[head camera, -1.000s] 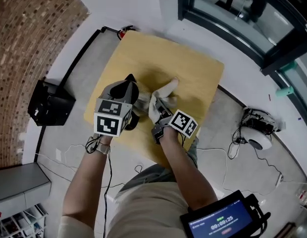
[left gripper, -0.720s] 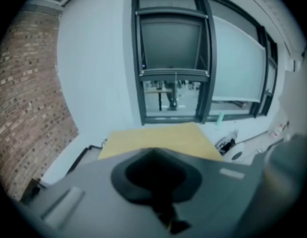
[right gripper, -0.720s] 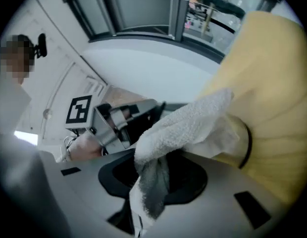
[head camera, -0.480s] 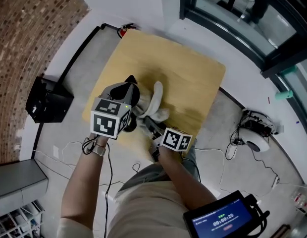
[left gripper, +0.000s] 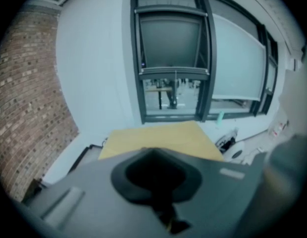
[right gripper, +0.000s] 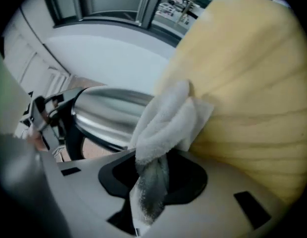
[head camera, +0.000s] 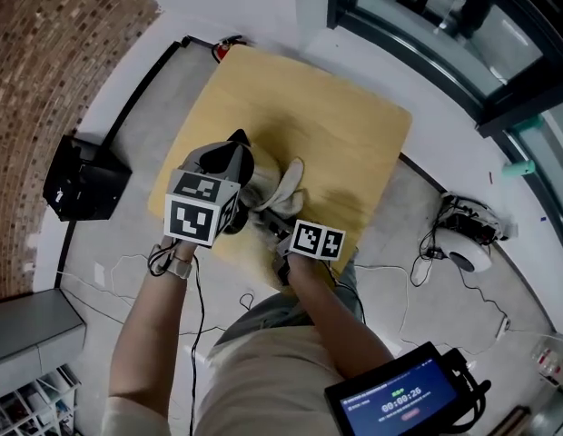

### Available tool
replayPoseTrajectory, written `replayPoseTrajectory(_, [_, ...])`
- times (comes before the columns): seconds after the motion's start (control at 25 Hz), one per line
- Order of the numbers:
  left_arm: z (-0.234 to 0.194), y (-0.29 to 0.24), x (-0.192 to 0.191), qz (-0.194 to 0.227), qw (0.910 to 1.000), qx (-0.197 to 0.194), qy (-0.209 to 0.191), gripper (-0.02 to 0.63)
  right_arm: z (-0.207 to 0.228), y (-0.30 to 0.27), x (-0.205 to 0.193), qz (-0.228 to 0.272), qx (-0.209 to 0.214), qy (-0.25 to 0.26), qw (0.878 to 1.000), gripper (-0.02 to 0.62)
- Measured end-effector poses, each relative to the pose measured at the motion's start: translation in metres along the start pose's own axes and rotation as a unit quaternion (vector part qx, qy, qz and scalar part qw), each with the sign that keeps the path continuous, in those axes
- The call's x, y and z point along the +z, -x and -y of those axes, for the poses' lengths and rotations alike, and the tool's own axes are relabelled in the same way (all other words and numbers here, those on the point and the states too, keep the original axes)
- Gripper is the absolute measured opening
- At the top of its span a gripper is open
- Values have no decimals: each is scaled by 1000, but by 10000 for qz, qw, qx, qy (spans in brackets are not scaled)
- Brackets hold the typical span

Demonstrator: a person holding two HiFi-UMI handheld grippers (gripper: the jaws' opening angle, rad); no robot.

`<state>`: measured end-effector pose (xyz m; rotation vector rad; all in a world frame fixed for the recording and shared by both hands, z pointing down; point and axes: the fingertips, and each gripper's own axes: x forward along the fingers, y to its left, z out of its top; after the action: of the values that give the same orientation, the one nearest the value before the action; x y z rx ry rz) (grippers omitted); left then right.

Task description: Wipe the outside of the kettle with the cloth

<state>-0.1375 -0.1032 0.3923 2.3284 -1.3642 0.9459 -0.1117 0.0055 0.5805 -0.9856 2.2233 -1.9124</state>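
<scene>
A fluffy white cloth [right gripper: 163, 123], bunched, lies against the shiny rounded steel kettle [right gripper: 111, 114] on the smooth wooden desk [right gripper: 252, 83]. The right gripper [right gripper: 141, 221] clamps the cloth; the left gripper [left gripper: 169, 223] is clenched tight.

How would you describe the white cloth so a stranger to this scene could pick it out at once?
Start at the yellow wooden table and find the steel kettle near the person's edge. Beside the kettle, the right gripper pinches a bunched white cloth, the only soft, pale thing there.
</scene>
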Motion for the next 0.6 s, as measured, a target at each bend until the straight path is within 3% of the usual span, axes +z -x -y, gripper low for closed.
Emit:
replayPoseTrajectory(0.08, [-2, 0, -1, 26, 10000, 74, 17, -12, 10, 4, 21, 192, -247, -3, 9995, 132])
replayPoseTrajectory(0.12, [-4, 1, -1, 41, 9999, 99, 43, -12, -2, 10, 40, 438, -168, 144, 9988, 130])
replayPoseTrajectory(0.24, [-8, 2, -2, 73, 9999, 98, 73, -12, -75, 35, 106, 1559, 879, 588, 9821, 132])
replayPoseTrajectory(0.28, [-7, 2, -2, 74, 9999, 112, 59, -12, -97, 37, 118, 1731, 1121, 868, 9747, 132])
replayPoseTrajectory(0.36, [-5, 1, -2, 50, 9999, 154, 45, -12, -109, 28, 123, 1739, 1196, 1241, 9696, 132])
replayPoseTrajectory(0.52, [-4, 0, -2, 27, 9998, 191, 59, -11, -15, 6, 119, 1532, 478, -126, 9870, 132])
replayPoseTrajectory(0.6, [-3, -1, -3, 33, 9997, 213, 65, -11, -5, 8, 112, 1298, 301, -175, 9909, 132])
